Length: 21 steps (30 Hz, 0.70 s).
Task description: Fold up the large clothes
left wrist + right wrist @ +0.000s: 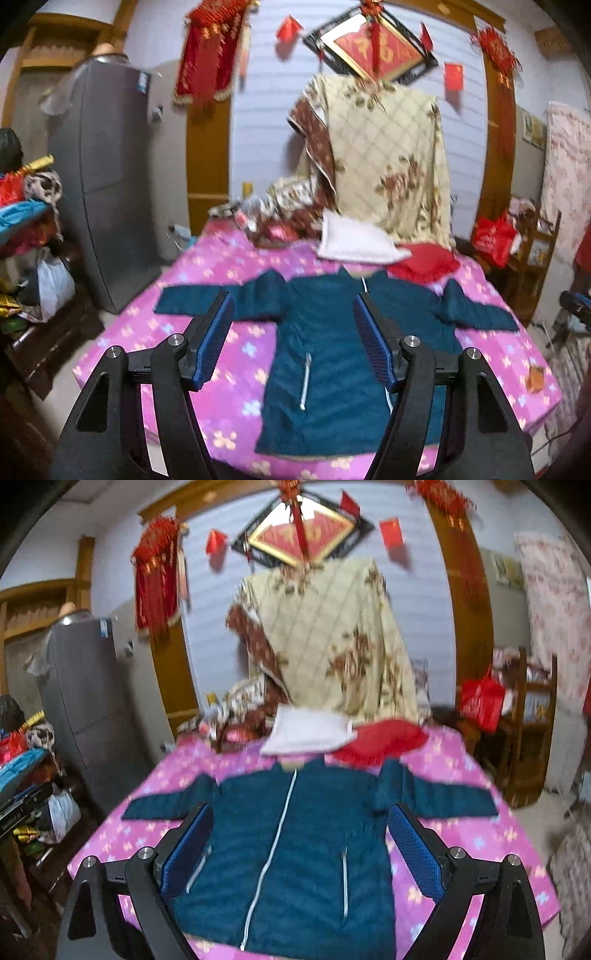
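A dark teal zip-front jacket (325, 350) lies flat, front up, on a pink flowered bed (147, 332), both sleeves spread out to the sides. It also shows in the right wrist view (303, 849), on the same bed (461, 834). My left gripper (293, 314) is open and empty, held above the jacket's left half. My right gripper (299, 823) is open and empty, held above the jacket's middle, its blue pads (188, 849) either side of the zipper.
A white pillow (358, 242) and a red cloth (424, 264) lie at the jacket's collar. A cream flowered quilt (388, 158) hangs behind. A grey fridge (107, 177) and a cluttered shelf (29, 258) stand left; a wooden rack (532, 258) stands right.
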Motion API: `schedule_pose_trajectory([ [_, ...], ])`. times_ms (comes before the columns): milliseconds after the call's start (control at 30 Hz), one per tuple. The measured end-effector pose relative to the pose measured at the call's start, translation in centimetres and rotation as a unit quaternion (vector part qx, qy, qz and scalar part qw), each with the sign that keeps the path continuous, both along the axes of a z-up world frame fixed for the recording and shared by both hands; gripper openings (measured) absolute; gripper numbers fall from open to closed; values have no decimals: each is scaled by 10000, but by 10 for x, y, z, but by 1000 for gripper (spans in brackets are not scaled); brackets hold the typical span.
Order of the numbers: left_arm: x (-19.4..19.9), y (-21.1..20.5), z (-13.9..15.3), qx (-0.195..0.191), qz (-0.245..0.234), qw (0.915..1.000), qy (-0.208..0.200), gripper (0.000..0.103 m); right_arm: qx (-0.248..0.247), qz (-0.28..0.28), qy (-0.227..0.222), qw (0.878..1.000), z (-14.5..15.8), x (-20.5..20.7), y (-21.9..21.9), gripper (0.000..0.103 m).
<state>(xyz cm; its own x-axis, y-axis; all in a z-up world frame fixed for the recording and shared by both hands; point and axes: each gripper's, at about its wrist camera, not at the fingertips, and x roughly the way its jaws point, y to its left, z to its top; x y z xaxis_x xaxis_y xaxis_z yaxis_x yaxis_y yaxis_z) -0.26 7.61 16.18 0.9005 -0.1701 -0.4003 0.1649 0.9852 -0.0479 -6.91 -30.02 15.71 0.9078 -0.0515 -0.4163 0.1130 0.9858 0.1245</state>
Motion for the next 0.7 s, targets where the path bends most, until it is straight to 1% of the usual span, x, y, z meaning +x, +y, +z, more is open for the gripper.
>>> schedule_pose_trajectory([
  [100,3,-22,-23,267,-152,9992,236,67,17,-9,179,9998,-27,2,2,94],
  [167,5,-34,-36,344,-233,9985,354,67,-61,-32,269,9996,-43,2,6,94],
  [300,0,-49,-60,384,-249,9976,511,67,-163,-89,387,9991,-65,4,11,94],
  [400,1,-56,-76,320,-168,9973,638,67,-157,-99,481,9987,-78,7,13,94],
  [600,11,-60,-107,284,-81,9932,1126,67,-217,-130,651,9976,-104,10,18,94],
  [700,13,-60,-116,382,104,9930,1116,67,-252,-135,758,9967,-115,13,22,94],
])
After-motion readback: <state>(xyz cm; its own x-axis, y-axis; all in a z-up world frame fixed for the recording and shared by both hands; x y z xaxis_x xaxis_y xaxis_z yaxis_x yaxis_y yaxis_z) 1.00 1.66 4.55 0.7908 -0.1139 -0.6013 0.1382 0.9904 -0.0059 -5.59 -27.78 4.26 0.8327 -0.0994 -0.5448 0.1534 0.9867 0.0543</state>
